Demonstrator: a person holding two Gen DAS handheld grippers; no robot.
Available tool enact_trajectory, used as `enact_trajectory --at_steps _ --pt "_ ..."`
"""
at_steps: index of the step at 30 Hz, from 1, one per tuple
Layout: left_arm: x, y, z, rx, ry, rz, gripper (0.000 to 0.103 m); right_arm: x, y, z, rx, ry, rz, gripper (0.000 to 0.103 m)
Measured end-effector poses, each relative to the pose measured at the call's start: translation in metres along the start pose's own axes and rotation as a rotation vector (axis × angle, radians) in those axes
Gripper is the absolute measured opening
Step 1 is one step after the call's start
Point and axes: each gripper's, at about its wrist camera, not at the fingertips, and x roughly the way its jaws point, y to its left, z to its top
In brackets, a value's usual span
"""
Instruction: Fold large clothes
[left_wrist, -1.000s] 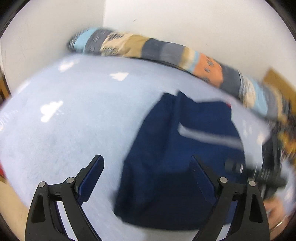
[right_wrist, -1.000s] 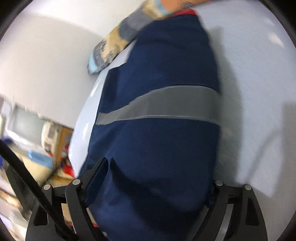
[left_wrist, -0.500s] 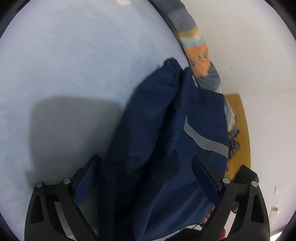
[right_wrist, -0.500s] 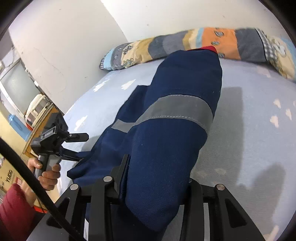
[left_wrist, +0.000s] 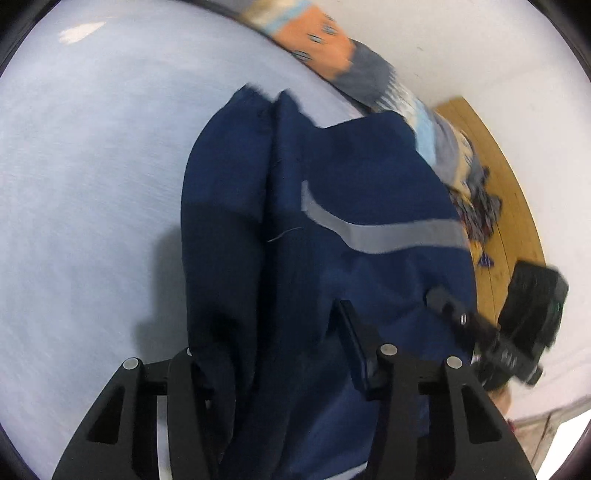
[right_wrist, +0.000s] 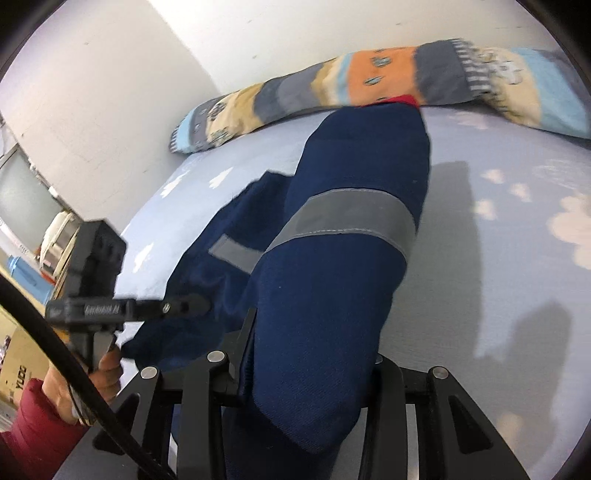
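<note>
A large navy garment with grey reflective bands lies lengthwise on the pale blue bed and hangs up from it at the near end. It also shows in the right wrist view. My left gripper is shut on a thick bunch of the navy cloth. My right gripper is shut on another bunched edge of the same garment. The right gripper shows at the right of the left wrist view, and the left gripper at the left of the right wrist view. The fingertips are buried in cloth.
A long patchwork bolster lies along the white wall at the head of the bed. A wooden floor lies past the bed's edge. Boxes and clutter stand beside the bed.
My left gripper has closed from wide open onto the cloth. The right gripper stays shut on its bunch and has lifted it, and the left gripper has come closer to it.
</note>
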Motion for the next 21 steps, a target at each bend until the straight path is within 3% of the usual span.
enact_trajectory --at_steps 4,5,7,9,12,14,15,18,21 --pt "0.019 -0.048 -0.031 0.096 0.011 0.028 0.047 -0.044 -0.027 -0.015 0.007 0.017 -0.054 0.041" --pt "0.029 -0.056 -0.038 0.12 0.017 0.088 0.049 -0.048 -0.036 -0.022 0.025 0.039 -0.072 0.045" --pt "0.04 -0.061 -0.044 0.132 -0.003 0.221 0.056 -0.047 -0.064 -0.04 0.109 0.121 -0.149 0.071" --pt "0.034 -0.061 -0.046 0.111 -0.047 0.257 0.059 -0.051 -0.098 -0.059 0.271 0.17 -0.243 0.074" --pt "0.006 -0.079 -0.049 0.17 -0.19 0.384 0.063 -0.098 -0.116 -0.058 0.353 0.029 -0.293 0.074" --pt "-0.005 -0.092 -0.049 0.241 -0.286 0.451 0.064 -0.117 -0.109 -0.047 0.298 -0.063 -0.35 0.074" --pt "-0.005 -0.102 -0.048 0.289 -0.31 0.461 0.065 -0.121 -0.103 -0.042 0.276 -0.092 -0.346 0.073" --pt "0.013 -0.124 -0.052 0.399 -0.322 0.449 0.067 -0.101 -0.075 -0.017 0.178 -0.127 -0.267 0.045" --pt "0.05 -0.126 -0.059 0.474 -0.226 0.486 0.07 -0.049 -0.062 0.001 0.128 -0.047 -0.295 0.036"
